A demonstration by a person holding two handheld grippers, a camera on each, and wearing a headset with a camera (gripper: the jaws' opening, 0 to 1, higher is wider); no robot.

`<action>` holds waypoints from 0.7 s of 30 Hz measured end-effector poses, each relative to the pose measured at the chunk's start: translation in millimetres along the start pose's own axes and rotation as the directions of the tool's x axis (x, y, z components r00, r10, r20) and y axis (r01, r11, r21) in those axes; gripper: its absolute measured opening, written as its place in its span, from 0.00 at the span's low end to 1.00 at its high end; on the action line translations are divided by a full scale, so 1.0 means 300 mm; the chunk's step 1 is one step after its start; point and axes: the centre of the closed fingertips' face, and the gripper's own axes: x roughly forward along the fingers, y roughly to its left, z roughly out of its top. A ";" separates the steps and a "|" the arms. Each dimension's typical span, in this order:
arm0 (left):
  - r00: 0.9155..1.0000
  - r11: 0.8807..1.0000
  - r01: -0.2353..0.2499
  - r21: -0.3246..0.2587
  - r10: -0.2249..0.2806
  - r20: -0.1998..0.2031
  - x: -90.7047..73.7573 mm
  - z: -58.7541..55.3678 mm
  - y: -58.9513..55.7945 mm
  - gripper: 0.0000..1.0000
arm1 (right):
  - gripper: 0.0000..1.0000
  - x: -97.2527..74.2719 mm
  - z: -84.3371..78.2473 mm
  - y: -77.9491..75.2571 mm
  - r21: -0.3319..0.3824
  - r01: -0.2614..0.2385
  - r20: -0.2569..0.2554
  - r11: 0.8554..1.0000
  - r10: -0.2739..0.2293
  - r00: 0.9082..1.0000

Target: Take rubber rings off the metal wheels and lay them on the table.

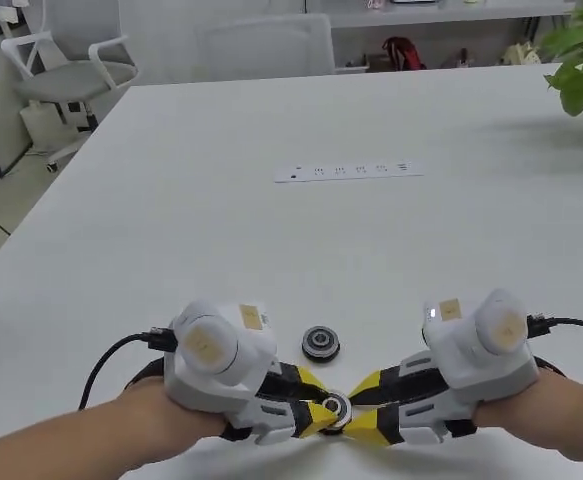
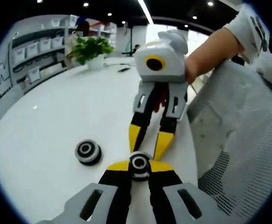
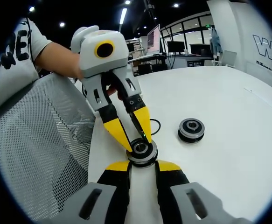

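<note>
- Left gripper (image 1: 316, 418): jaws clamped on either side of the held wheel (image 1: 334, 407), low over the table's (image 1: 271, 250) near edge.
- Right gripper (image 1: 359, 412): facing it, tips pinching the same wheel from the opposite side (black rubber ring (image 3: 142, 162) on the wheel).
- Second wheel (image 1: 320, 343): flat on the table, just beyond both grippers, untouched.
- Power strip (image 1: 349, 172): mid-table, well apart.

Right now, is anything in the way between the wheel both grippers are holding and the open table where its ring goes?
Nothing visible does. The wheel is pinched between the left gripper and right gripper at the near edge of the table. A second wheel lies just beyond it, with bare tabletop on either side.
</note>
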 end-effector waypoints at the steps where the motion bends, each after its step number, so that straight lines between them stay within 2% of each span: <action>1: 1.000 1.000 -0.003 0.007 0.003 0.000 0.000 -0.001 -0.001 0.14 | 0.18 0.000 0.000 0.000 0.001 0.000 0.000 1.000 0.000 1.000; 2: 1.000 1.000 -0.008 0.024 0.008 -0.002 0.000 -0.003 -0.003 0.14 | 0.18 0.000 0.000 0.001 0.002 0.000 0.001 1.000 0.000 1.000; 9: 1.000 0.999 -0.031 0.043 0.031 -0.001 0.001 -0.004 -0.005 0.14 | 0.17 -0.001 -0.003 0.001 0.016 0.002 -0.005 1.000 -0.002 1.000; 21: 0.999 0.999 -0.036 0.036 0.035 0.012 -0.001 -0.004 -0.004 0.14 | 0.15 -0.001 -0.007 0.000 0.024 0.001 -0.010 1.000 -0.001 1.000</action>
